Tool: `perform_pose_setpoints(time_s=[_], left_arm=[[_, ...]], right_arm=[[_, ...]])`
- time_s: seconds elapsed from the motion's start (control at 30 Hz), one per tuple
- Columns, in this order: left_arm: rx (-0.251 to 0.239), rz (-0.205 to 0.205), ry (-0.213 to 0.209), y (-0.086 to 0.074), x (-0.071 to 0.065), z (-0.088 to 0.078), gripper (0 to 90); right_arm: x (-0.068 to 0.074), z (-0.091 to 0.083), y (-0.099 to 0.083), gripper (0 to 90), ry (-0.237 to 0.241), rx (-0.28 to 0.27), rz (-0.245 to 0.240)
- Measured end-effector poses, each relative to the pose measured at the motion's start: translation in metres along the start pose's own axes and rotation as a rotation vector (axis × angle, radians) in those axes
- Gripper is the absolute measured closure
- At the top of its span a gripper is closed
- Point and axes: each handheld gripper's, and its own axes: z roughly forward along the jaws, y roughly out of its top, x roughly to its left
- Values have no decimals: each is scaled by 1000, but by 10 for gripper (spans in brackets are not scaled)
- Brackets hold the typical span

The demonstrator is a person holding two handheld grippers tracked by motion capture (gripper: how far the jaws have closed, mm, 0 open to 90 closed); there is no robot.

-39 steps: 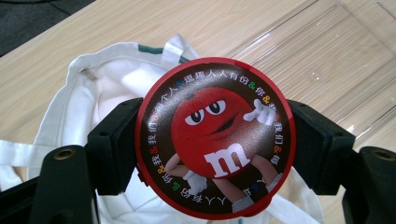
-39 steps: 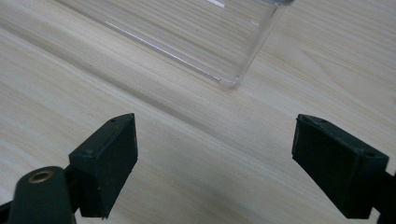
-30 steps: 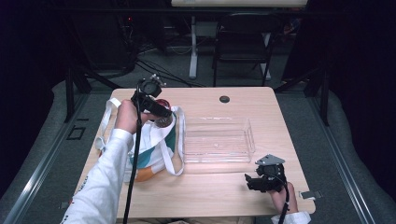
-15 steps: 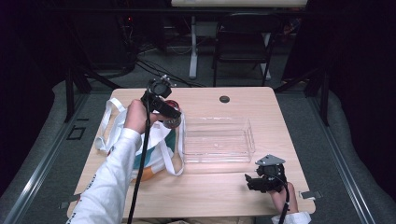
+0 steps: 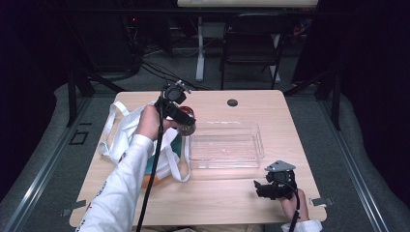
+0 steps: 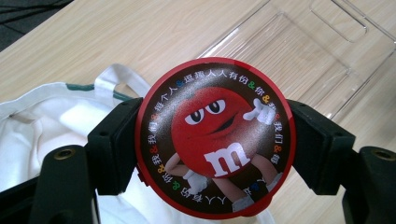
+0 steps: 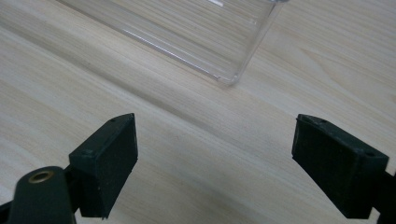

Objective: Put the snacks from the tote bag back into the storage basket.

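Working over a pale wood-grain table, a white cloth tote bag with long straps lying at its left half. Clear rectangular plastic tray sits mid-table, just beside the bag. My left gripper is clamped on a round red-rimmed candy tin with a red cartoon character on its lid, held above the bag's edge, near the tray's left end. My right gripper rests low by the near right edge, fingers spread wide, holding nothing.
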Motion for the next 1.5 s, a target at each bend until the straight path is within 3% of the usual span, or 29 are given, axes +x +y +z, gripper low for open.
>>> perform_pose_setpoints(time_s=[0.53,1.37,1.5], left_arm=[[2,28,-37,2,-14,11,262],[21,36,-69,0,-26,33,262],[20,30,-91,0,-28,38,263]], right_arm=[[-1,-1,-1,138,-6,0,5],[-1,-1,-2,139,-2,1,4],[-1,-2,-2,139,-4,6,4]])
